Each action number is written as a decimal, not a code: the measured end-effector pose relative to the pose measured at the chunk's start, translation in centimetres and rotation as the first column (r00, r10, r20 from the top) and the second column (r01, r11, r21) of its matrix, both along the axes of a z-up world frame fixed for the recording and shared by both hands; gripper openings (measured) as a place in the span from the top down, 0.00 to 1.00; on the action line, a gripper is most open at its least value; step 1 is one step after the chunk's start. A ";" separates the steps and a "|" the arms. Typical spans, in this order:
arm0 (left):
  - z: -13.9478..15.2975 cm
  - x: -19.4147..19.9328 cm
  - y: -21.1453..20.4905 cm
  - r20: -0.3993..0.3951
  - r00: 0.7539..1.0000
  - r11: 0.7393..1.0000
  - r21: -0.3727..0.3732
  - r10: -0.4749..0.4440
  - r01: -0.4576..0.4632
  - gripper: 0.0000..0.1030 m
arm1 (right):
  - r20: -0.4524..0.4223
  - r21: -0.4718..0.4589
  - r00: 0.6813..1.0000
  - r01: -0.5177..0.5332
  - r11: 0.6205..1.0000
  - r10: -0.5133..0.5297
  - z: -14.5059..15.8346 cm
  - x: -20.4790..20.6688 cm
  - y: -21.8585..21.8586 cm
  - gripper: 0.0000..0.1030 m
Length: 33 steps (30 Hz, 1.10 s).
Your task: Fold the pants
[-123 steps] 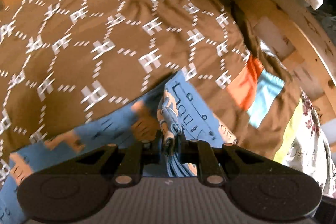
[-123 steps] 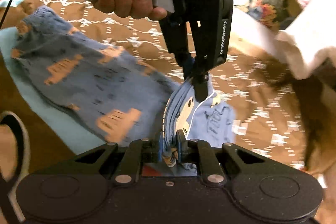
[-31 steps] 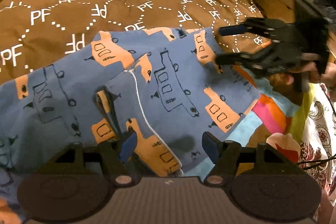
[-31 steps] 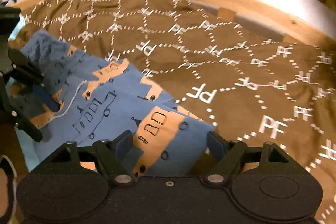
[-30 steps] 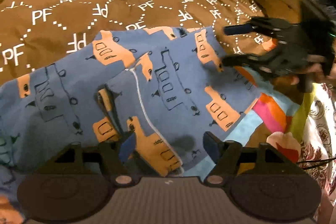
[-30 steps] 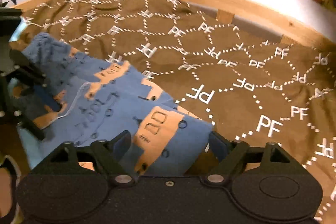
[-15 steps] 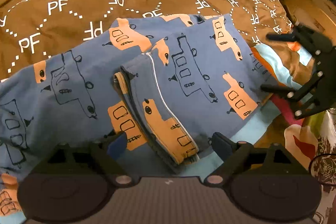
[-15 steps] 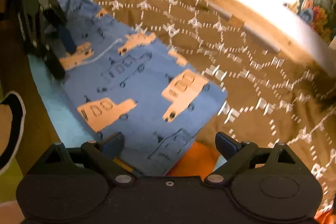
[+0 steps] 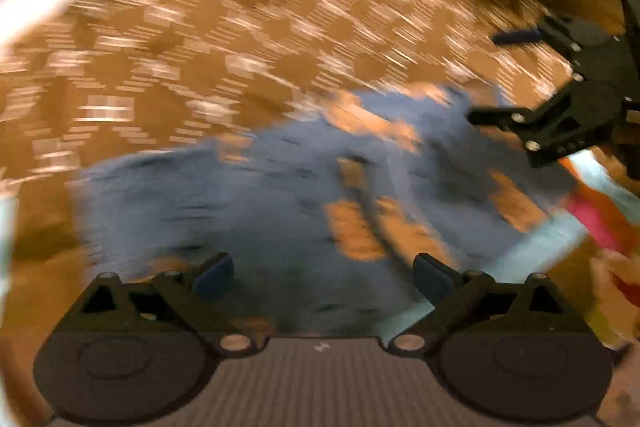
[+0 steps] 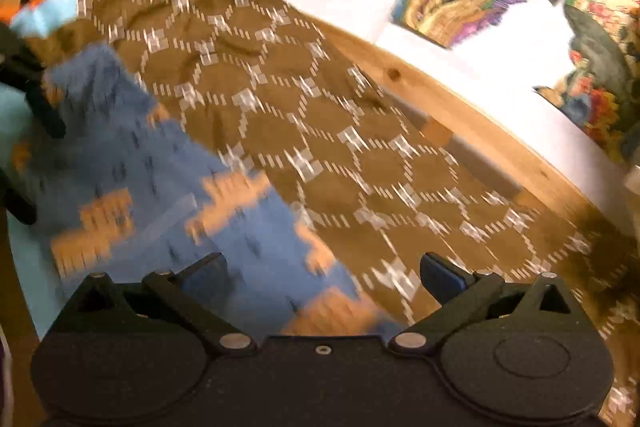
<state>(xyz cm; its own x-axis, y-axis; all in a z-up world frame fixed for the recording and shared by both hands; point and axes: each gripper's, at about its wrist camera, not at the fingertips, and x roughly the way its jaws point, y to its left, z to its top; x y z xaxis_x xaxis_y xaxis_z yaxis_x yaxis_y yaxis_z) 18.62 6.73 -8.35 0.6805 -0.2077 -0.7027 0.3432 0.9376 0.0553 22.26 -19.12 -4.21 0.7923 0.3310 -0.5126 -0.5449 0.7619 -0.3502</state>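
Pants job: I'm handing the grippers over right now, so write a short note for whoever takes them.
Left gripper: open, holding nothing.
Right gripper: open, holding nothing.
Pants: blue with orange print, lying on the brown patterned bedspread, no gripper on them.
Done: they seem folded over once, though blur hides the layers.
Left: probably check the fold, then regrip an edge and fold again.

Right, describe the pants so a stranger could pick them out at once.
Start from the brown bedspread with its white dotted hexagon pattern, spread inside a wooden bed frame. The pants lie flat on it near the edge. They are the only blue cloth there, printed with orange blocky shapes; blur hides finer detail.
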 end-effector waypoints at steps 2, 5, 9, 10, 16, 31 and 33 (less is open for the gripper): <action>0.1 -0.9 1.7 0.049 0.994 0.995 -0.003 0.100 -0.100 0.05 | 0.000 0.034 1.000 -0.030 0.999 0.030 0.5 1.0 1.7 0.01; 0.1 -1.3 4.1 0.070 0.973 0.975 -0.025 0.221 -0.219 0.05 | 0.012 0.062 0.997 -0.080 0.995 0.079 0.9 2.1 4.4 0.01; 0.0 -0.6 6.3 0.045 0.956 0.955 -0.084 0.289 -0.285 0.08 | 0.026 0.046 0.981 -0.193 0.980 0.192 1.1 4.0 8.4 0.01; 0.0 -0.3 6.3 0.048 0.955 0.954 -0.086 0.292 -0.288 0.12 | 0.013 0.050 0.973 -0.232 0.971 0.232 1.1 4.6 9.3 0.01; -0.3 1.7 7.6 0.014 0.958 0.951 -0.131 0.285 -0.281 0.29 | -0.163 0.178 0.891 -0.395 0.901 0.423 1.6 9.3 14.6 0.09; -0.1 1.4 9.7 -0.014 0.964 0.940 -0.219 0.266 -0.263 0.32 | -0.290 0.189 0.784 -0.514 0.836 0.548 0.3 13.1 20.3 0.84; -0.1 1.0 9.3 0.001 0.973 0.953 -0.202 0.233 -0.227 0.24 | -0.289 0.211 0.790 -0.498 0.841 0.540 0.2 13.3 19.9 0.91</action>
